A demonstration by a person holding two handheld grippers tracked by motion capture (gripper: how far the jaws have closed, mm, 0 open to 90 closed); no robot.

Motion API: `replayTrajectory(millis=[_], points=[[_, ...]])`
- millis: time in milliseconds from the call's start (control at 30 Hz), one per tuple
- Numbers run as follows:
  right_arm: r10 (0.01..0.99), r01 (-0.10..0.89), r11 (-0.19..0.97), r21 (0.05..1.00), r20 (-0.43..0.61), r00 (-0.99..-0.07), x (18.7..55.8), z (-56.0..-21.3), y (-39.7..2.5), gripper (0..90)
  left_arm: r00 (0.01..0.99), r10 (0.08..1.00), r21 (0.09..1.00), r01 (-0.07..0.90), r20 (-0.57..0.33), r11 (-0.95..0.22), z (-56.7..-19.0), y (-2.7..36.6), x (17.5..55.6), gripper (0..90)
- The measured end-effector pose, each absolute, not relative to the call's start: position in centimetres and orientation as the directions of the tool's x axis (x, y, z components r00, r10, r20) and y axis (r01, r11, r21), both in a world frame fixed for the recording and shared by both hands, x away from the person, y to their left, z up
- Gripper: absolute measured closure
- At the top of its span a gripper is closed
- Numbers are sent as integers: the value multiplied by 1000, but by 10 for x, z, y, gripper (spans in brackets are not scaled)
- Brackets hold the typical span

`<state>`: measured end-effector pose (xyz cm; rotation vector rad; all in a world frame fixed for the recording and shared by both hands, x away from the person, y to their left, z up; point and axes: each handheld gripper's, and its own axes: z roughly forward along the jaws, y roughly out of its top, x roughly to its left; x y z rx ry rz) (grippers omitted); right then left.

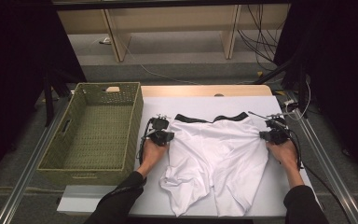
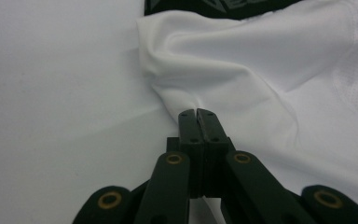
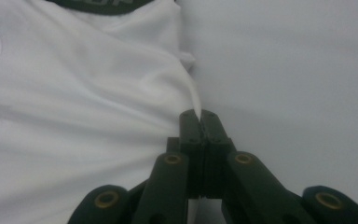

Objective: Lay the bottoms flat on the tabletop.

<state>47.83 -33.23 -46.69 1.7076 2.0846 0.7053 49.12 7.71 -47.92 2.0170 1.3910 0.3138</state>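
A green woven basket with cut-out handles sits at the left of a white table surface, its long side along the table's left edge (the basket holds nothing). Beyond the table's far edge, a strip of pale wood shows. Farther back, light wooden furniture legs stand on grey carpet, with dark cables trailing at right.

A white-topped bench carries white shorts spread flat at its middle and a green woven basket at its left edge.
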Motion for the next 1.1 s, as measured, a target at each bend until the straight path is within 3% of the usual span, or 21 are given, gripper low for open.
replayTrajectory(millis=[67, 167, 267, 433, 567, 767, 1100], points=[[978, 802, 131, 583, 58, -202, 481, -467, -334, 867, 401, 902, 639, 738, -160, -214, -477, 77, 493, 893], [980, 788, 132, 602, 39, -194, 476, -460, -329, 635, 404, 900, 645, 734, -162, -213, -475, 76, 489, 878], [970, 761, 178, 624, 19, -243, 460, -447, -320, 481, 437, 881, 669, 711, -182, -215, -468, 77, 479, 756], [947, 722, 227, 653, 25, -320, 426, -430, -304, 342, 478, 852, 680, 699, -211, -224, -457, 76, 464, 555], [926, 701, 244, 670, 54, -374, 406, -425, -293, 310, 521, 813, 686, 693, -261, -224, -452, 79, 450, 458], [890, 684, 304, 664, 59, -453, 380, -431, -273, 311, 563, 784, 684, 681, -259, -263, -448, 82, 424, 341], [815, 650, 421, 633, 50, -577, 344, -443, -247, 412, 605, 758, 691, 657, -246, -300, -446, 84, 394, 268]])
